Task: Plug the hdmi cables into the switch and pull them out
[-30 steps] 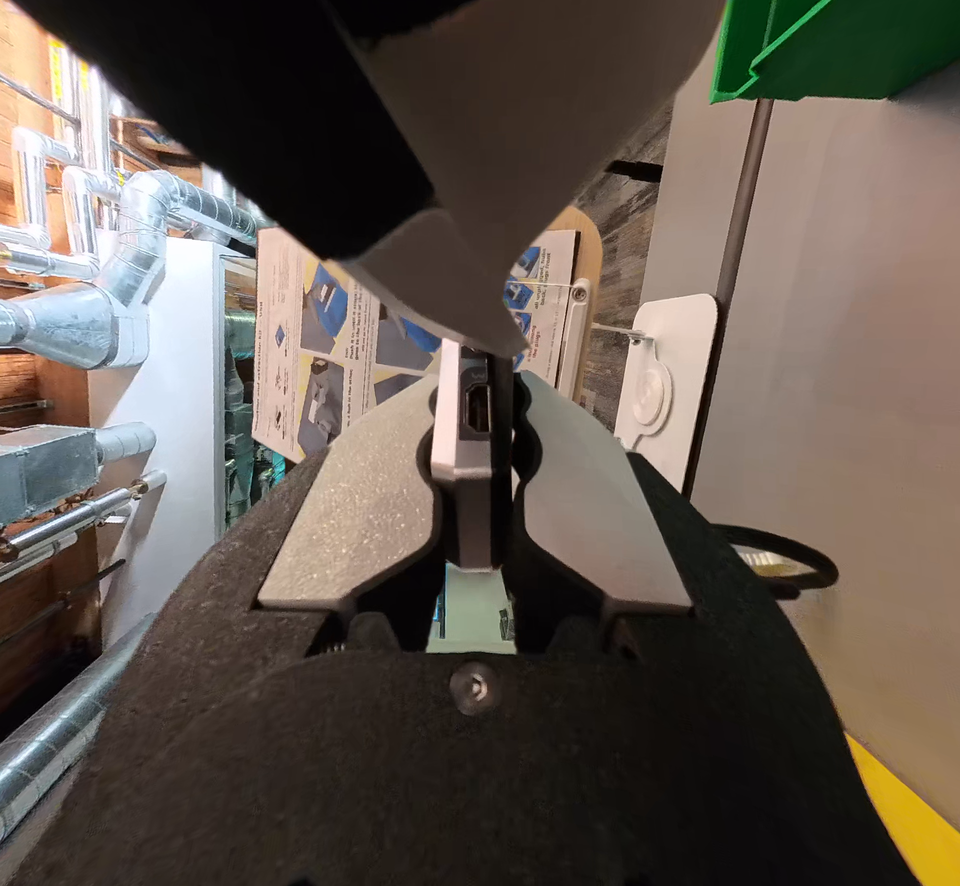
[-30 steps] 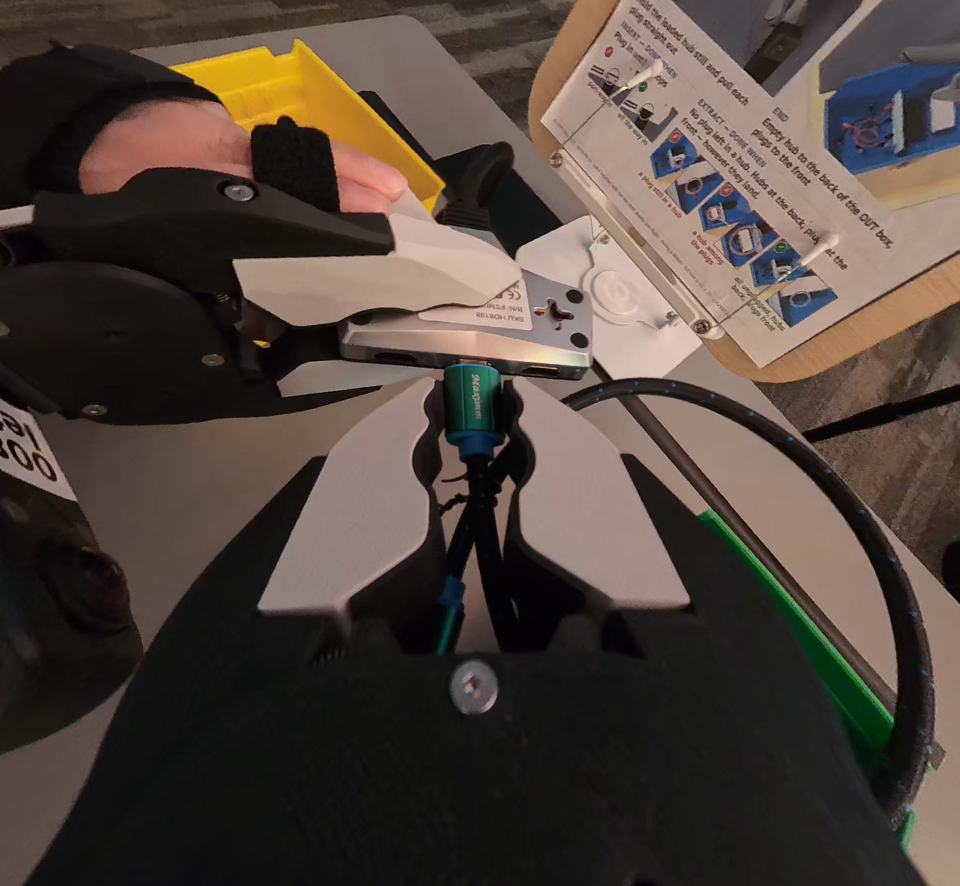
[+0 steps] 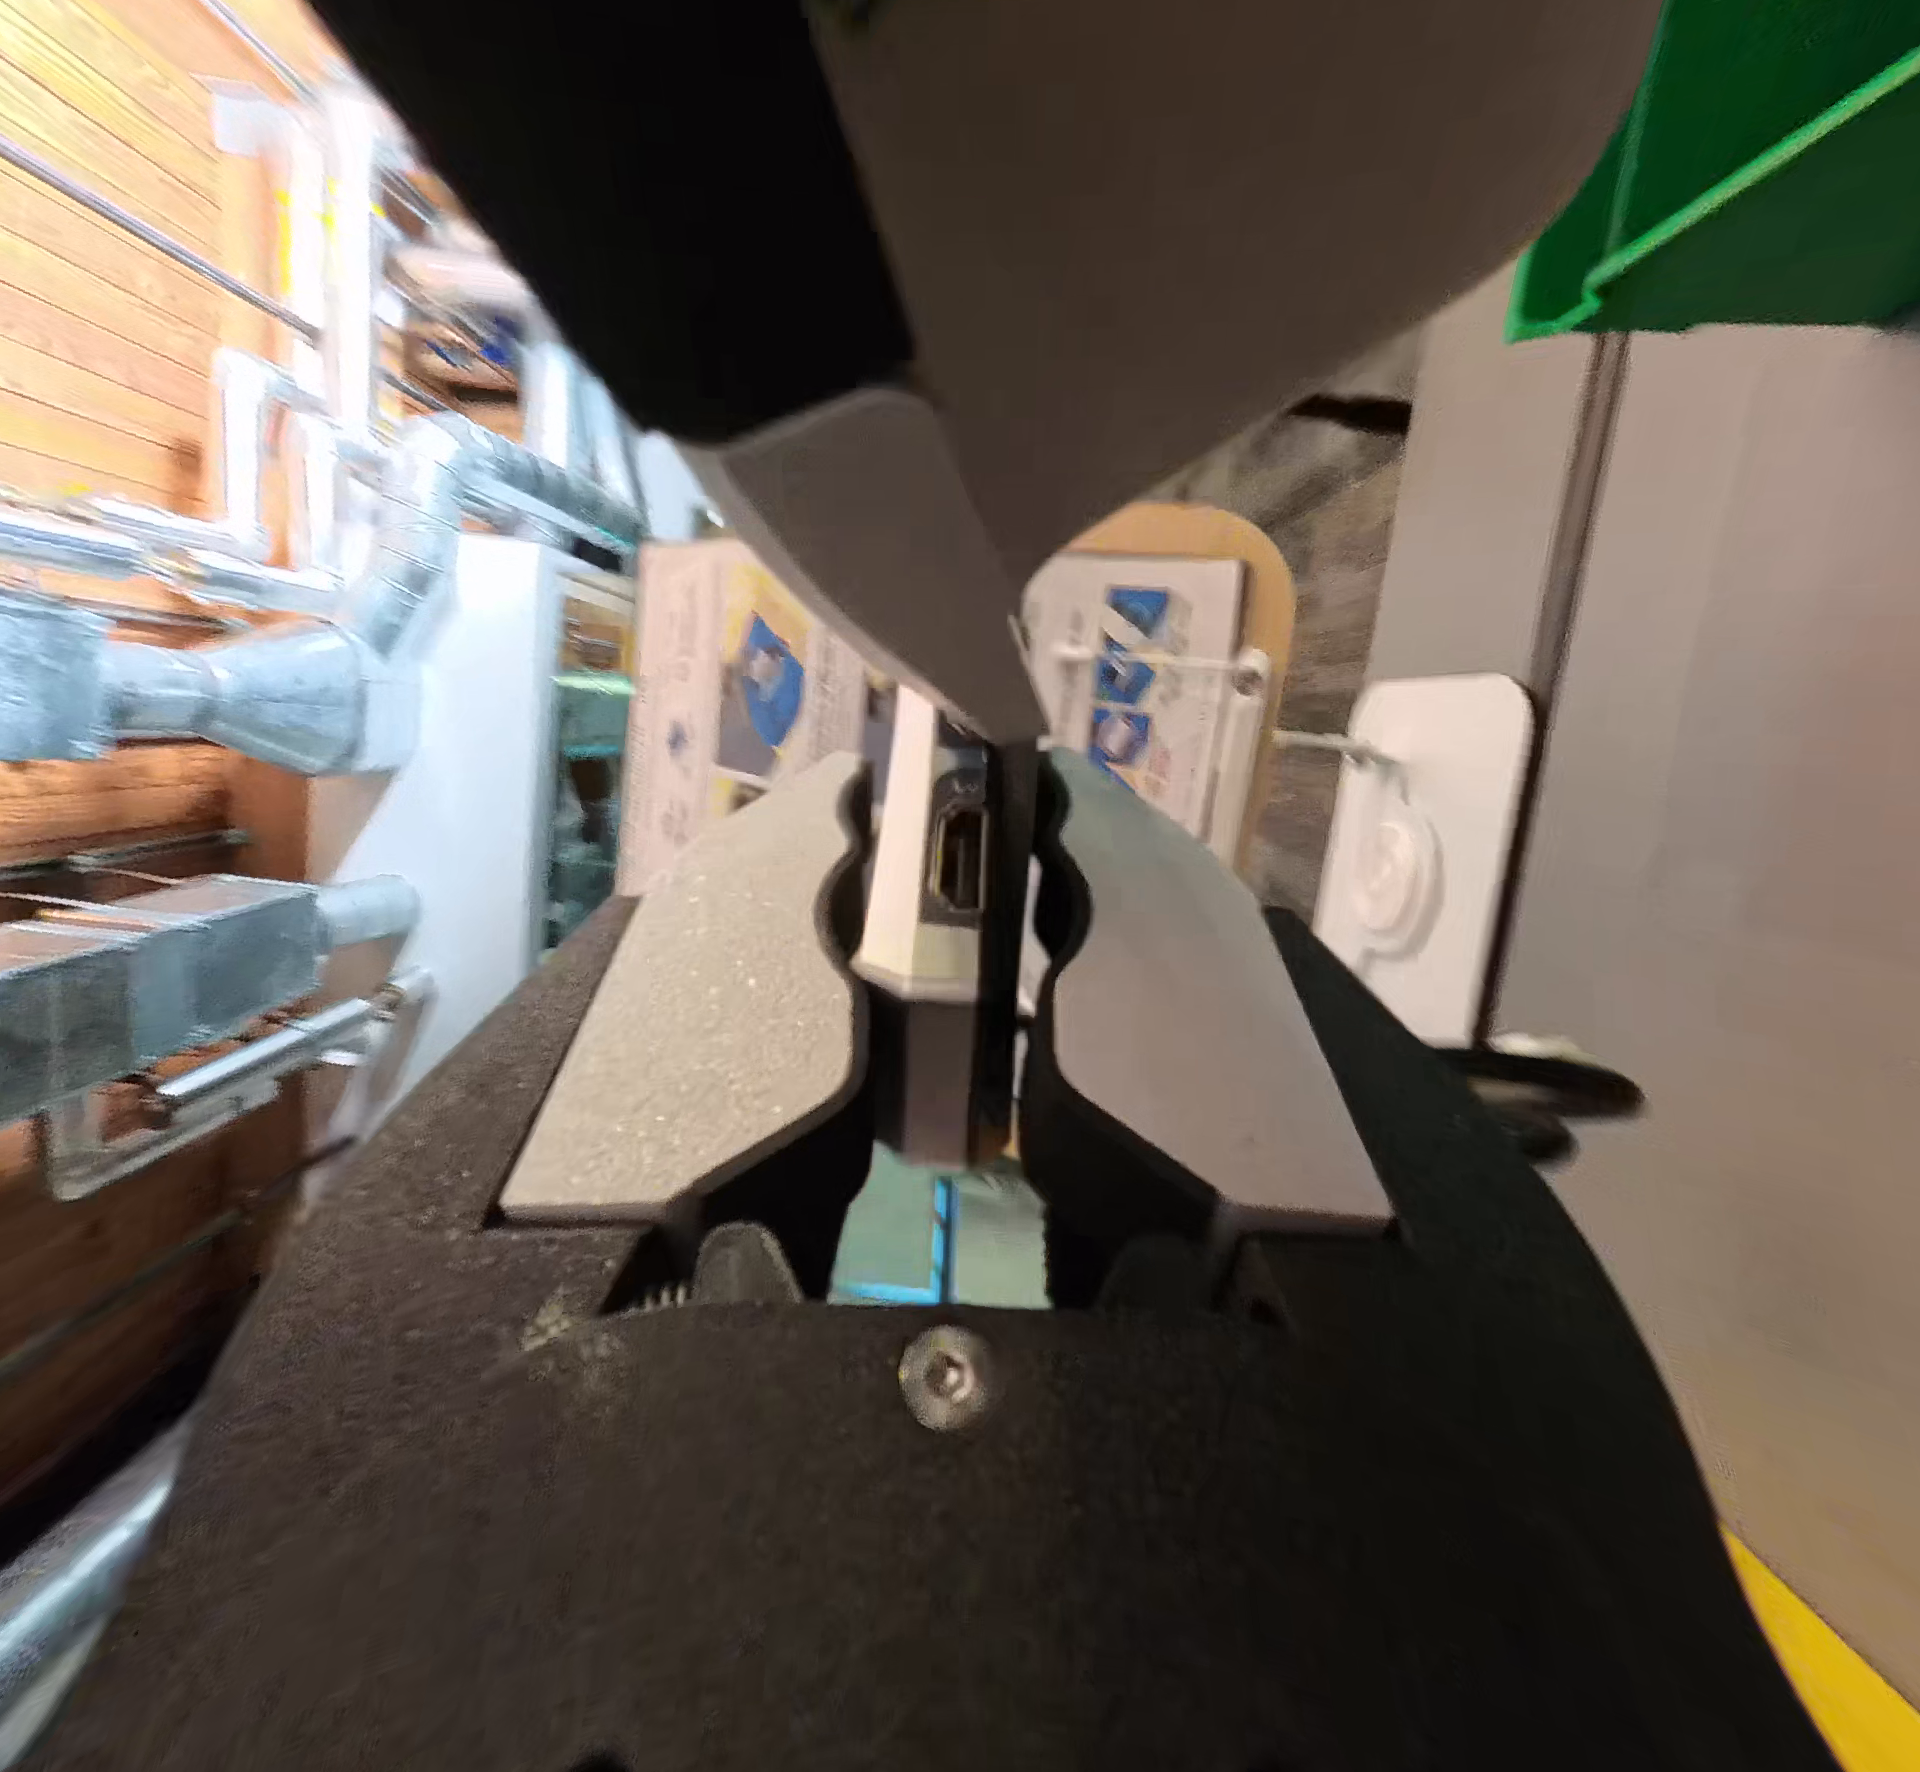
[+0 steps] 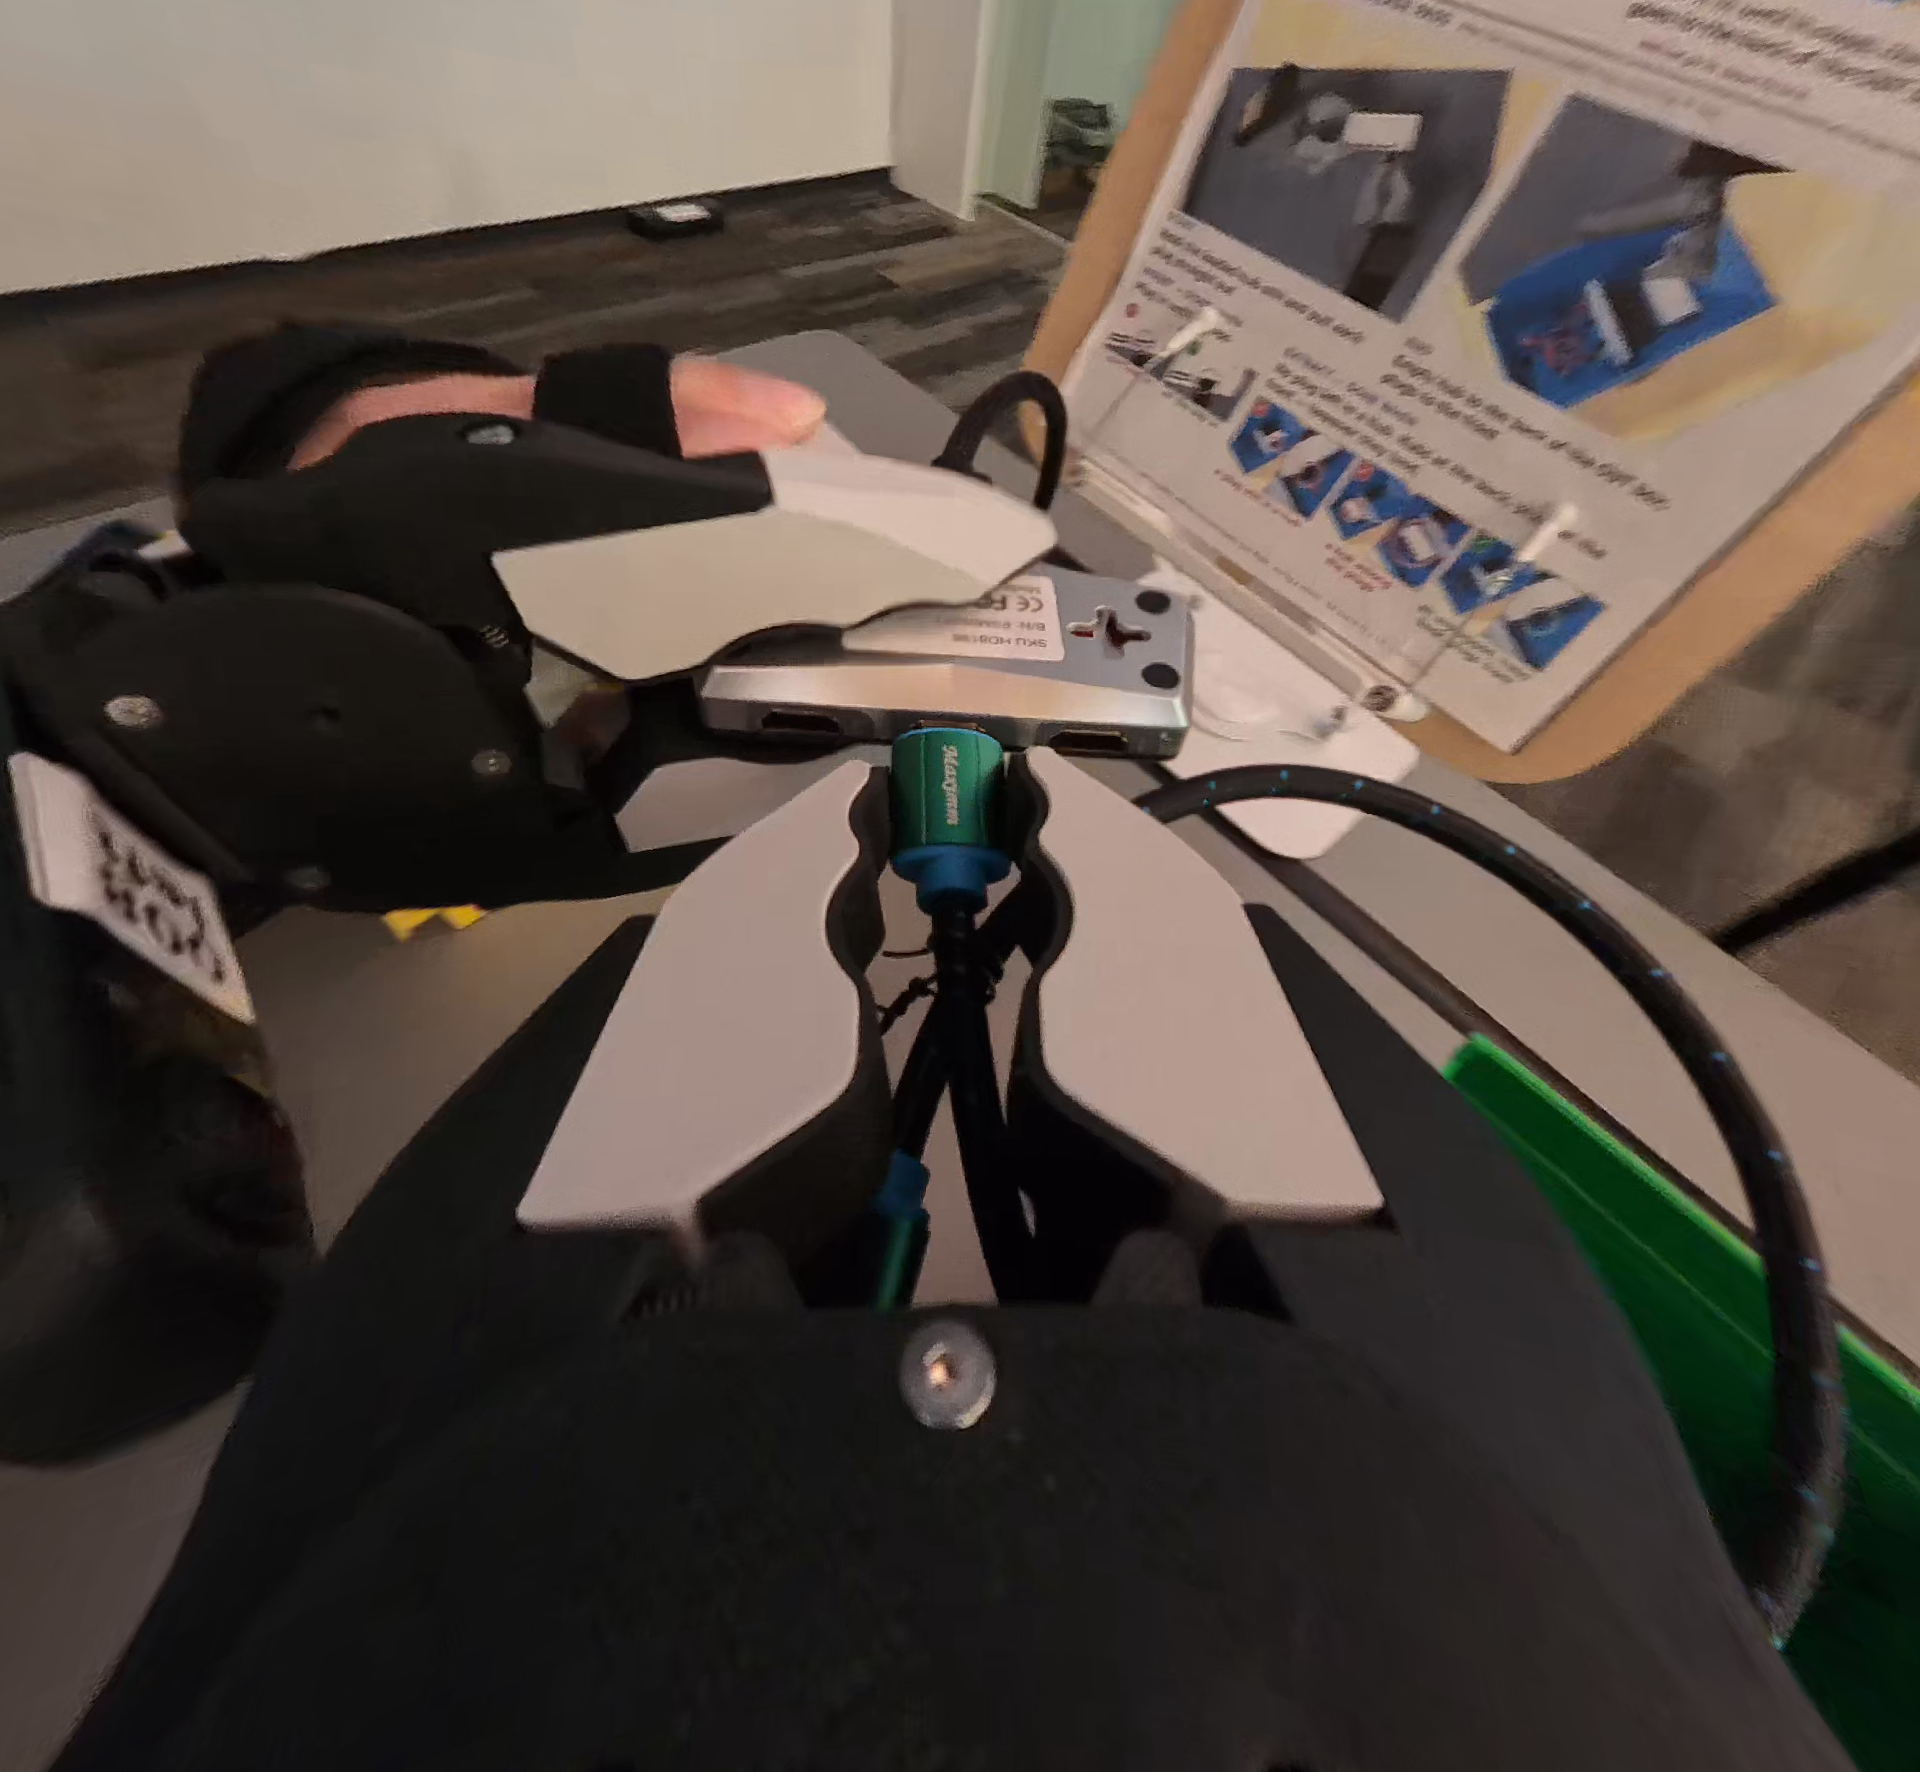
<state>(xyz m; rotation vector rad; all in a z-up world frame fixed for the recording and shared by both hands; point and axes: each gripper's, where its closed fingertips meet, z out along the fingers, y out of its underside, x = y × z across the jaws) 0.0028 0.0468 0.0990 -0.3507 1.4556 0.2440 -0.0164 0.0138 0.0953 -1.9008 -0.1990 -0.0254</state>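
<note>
Switch (image 4: 1039,673), a flat silver box, is held off the grey table (image 4: 1558,974) by the left tongs (image 4: 831,579), which are clenched across its flat faces; in the left wrist view the same grip shows edge-on, the left tongs (image 3: 951,787) pinching the slab with one open port facing the camera. Largest item in the background is the instruction board (image 4: 1507,320) standing on the table behind the switch; a green bin (image 4: 1662,1255) sits at the right edge of the table. A black braided cable (image 4: 1558,901) loops from the right side round to the teal plug (image 4: 943,803). Right tongs (image 4: 943,787) are clenched on that plug's body, and its metal tip sits at the middle port of the switch's front edge. A narrow strip of the metal shell still shows between the plug body and the port, so I judge the plug partly in: either not yet fully seated or just starting to come out; the frames do not settle which. The two ports on either side of it look empty. Judgement on progress: one plug is engaged at one port, the other ports show nothing plugged in, and a second plug hanging below the right tongs suggests more cable work remains.
</note>
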